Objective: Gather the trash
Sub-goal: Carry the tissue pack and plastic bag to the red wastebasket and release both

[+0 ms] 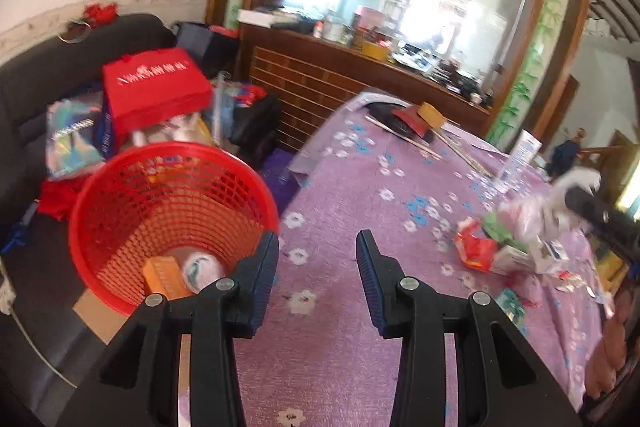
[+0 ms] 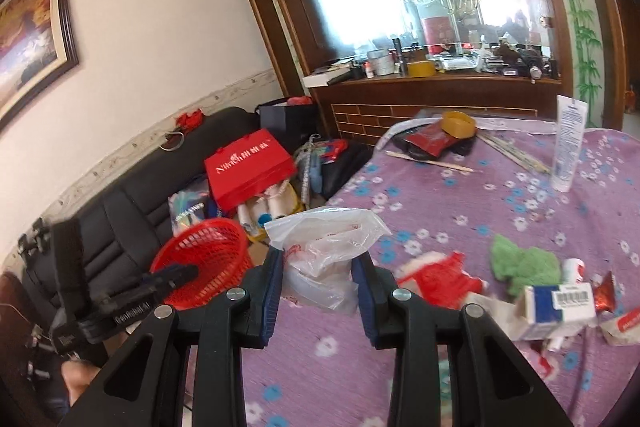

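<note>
Plastic bag (image 2: 326,259) was pinched in my right tongs (image 2: 318,267) over the bench (image 2: 460,203). Red basket (image 1: 172,219), 9 o'clock, held two pieces. Left tongs (image 1: 318,259) were spread, empty. Wrapper pile (image 2: 552,303) remained at 3 o'clock.

Purple flowered tablecloth (image 2: 460,195) strewn with red wrappers (image 2: 436,277), green cloth (image 2: 524,265), small cartons (image 2: 560,305), white tube (image 2: 568,143).

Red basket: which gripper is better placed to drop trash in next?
Right. The right gripper already grips a plastic bag, with the red basket just to its left. The left gripper is empty.
</note>
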### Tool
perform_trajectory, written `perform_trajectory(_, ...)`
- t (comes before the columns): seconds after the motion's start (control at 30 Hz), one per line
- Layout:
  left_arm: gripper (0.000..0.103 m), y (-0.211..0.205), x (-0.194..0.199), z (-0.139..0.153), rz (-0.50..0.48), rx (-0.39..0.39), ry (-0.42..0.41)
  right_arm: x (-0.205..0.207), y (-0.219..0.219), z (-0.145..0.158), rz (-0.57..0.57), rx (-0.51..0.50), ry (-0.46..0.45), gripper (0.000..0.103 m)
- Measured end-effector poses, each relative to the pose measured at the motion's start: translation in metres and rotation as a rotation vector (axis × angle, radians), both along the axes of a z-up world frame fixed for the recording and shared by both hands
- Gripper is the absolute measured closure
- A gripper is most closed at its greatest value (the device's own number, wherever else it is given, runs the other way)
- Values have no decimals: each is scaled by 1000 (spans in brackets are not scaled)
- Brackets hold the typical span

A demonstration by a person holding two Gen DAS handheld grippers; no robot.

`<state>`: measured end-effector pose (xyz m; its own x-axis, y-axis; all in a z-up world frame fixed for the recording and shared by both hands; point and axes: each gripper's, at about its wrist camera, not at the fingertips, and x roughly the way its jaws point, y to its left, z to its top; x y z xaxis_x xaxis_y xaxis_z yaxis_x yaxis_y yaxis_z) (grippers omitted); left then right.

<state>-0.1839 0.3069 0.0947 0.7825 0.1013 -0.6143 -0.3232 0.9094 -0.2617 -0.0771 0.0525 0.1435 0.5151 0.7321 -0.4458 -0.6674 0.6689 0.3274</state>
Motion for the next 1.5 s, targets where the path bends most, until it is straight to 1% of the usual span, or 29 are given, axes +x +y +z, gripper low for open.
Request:
perform_trajectory(0.03, 61, -1, 2, -2, -40, -11, 2, -2, -1, 4, -9, 11, -15, 66)
perform_trajectory(0.07, 50, -10, 5, -4, -100, -11, 4, -4, -3, 7, -25, 14, -39, 66)
perform_trajectory(0.1, 31, -19, 9, -7, -144, -5, 18, -5, -10, 9, -52, 9, -66, 66)
perform_trajectory(0.13, 25, -30, 14, -11, -189, 1, 30, -4, -17, 9, -76, 6, -77, 66)
perform_trajectory(0.17, 22, -46, 18, -16, -243, 0, 34, -4, -26, 9, -101, 6, -80, 66)
perform_trajectory(0.27, 22, -102, 40, -28, -436, 3, 72, -1, -56, 8, -173, 11, -74, 66)
perform_trajectory(0.33, 22, -135, 51, -35, -521, 27, 96, -3, -83, 5, -228, 13, -75, 67)
perform_trajectory(0.37, 22, -157, 59, -40, -562, 55, 116, -4, -95, 5, -252, 13, -79, 67)
perform_trajectory(0.47, 22, -203, 77, -55, -636, 129, 185, -6, -126, 3, -301, 24, -77, 67)
perform_trajectory(0.53, 22, -224, 86, -64, -665, 169, 221, -6, -145, 0, -322, 35, -68, 67)
perform_trajectory(0.6, 22, -238, 95, -73, -660, 208, 267, -8, -158, -3, -335, 45, -58, 67)
perform_trajectory(0.67, 23, -244, 102, -81, -620, 251, 294, -8, -169, -6, -340, 54, -49, 67)
perform_trajectory(0.7, 34, -242, 106, -85, -609, 246, 313, -8, -172, -8, -344, 60, -44, 67)
perform_trajectory(0.73, 37, -241, 108, -87, -599, 235, 326, -8, -174, -9, -342, 65, -39, 67)
perform_trajectory(0.83, 40, -237, 116, -87, -572, 222, 307, -8, -179, -13, -335, 73, -32, 67)
perform_trajectory(0.97, 53, -225, 112, -82, -526, 182, 266, -10, -177, -16, -320, 76, -23, 66)
perform_trajectory(1.13, 53, -203, 103, -72, -470, 126, 228, -13, -163, -16, -300, 59, -33, 66)
perform_trajectory(1.27, 53, -173, 85, -50, -401, 92, 164, -12, -149, -14, -274, 57, -25, 66)
perform_trajectory(1.37, 53, -147, 70, -32, -332, 83, 120, -9, -132, -14, -242, 43, -22, 66)
perform_trajectory(1.43, 53, -118, 53, -19, -269, 61, 93, -5, -113, -13, -199, 34, -9, 66)
perform_trajectory(1.5, 53, -94, 37, -11, -199, 59, 72, -2, -92, -13, -149, 29, 9, 66)
